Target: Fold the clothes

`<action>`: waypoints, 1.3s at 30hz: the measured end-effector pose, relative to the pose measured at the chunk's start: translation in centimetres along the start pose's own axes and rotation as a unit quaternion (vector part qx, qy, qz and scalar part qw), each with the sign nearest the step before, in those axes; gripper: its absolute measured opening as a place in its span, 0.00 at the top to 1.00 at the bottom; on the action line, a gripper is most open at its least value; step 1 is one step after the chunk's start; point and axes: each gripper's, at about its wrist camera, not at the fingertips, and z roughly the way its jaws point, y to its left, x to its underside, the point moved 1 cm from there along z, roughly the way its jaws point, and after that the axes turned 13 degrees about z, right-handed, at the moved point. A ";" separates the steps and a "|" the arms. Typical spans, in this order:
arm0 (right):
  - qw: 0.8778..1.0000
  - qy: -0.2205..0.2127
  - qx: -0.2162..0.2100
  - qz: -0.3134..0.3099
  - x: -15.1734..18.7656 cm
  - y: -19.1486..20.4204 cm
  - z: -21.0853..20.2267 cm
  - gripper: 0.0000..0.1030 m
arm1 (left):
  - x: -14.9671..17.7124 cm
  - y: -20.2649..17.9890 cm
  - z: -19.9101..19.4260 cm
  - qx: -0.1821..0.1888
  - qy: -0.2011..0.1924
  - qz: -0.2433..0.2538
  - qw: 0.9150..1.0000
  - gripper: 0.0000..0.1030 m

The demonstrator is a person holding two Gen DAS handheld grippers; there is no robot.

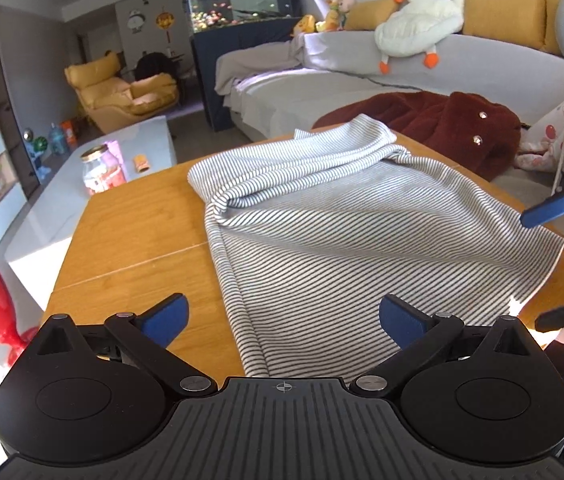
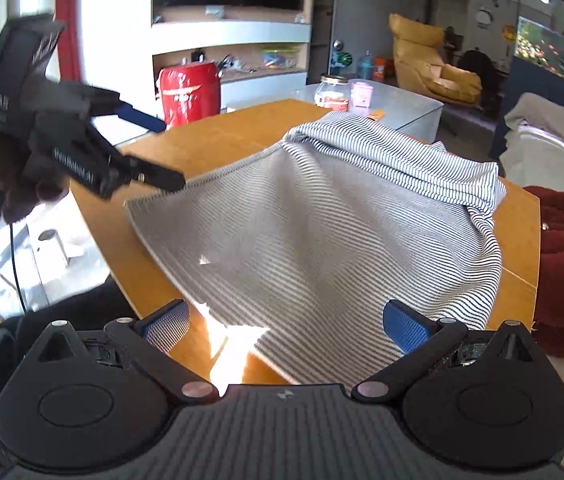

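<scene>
Sunlit orange wooden counter carries the grey-and-white striped knit garment, bunched toward the frame's top. Left gripper and right gripper hover spread; seemingly mid-fold, hem edges want grasping.

bright daylight | sun glare on table (blown out) | fisheye-warped edges

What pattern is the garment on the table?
Thin dark-and-white stripes on the striped shirt, clearest in the left wrist view.
</scene>
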 end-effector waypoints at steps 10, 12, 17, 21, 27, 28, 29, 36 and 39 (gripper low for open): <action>0.981 -0.098 0.169 -0.007 -0.2 0.0 1.1 0.00 | 1.9 -3.4 0.3 0.032 0.021 0.037 0.999 0.00; 0.971 -0.140 0.192 0.030 -1.3 -1.5 0.0 0.00 | 2.4 -3.8 1.2 0.014 0.030 0.053 0.998 0.00; 0.970 -0.149 0.178 0.074 -1.5 -3.2 -1.3 0.00 | 2.9 -0.5 3.5 -0.050 0.043 0.001 0.998 0.00; 0.981 -0.113 0.135 0.086 -0.3 -3.7 -1.6 0.00 | 3.6 2.9 3.5 -0.080 0.045 -0.051 0.995 0.00; 0.991 -0.077 0.094 0.063 2.3 -1.6 -1.7 0.00 | 3.9 4.4 3.3 -0.088 0.044 -0.056 0.994 0.00; 0.991 -0.071 0.093 0.057 2.5 -1.4 -1.6 0.00 | 3.7 4.4 3.3 -0.089 0.040 -0.057 0.994 0.00; 0.992 -0.068 0.091 0.051 2.6 -1.0 -1.4 0.00 | 3.4 4.4 3.2 -0.091 0.037 -0.058 0.994 0.00; 0.983 -0.061 0.160 0.072 2.9 -2.0 0.4 0.00 | 2.4 4.5 3.9 -0.091 0.028 -0.054 0.994 0.00; 0.967 -0.069 0.236 0.067 2.5 -3.3 1.1 0.00 | 2.7 4.7 4.1 -0.087 0.031 -0.051 0.994 0.00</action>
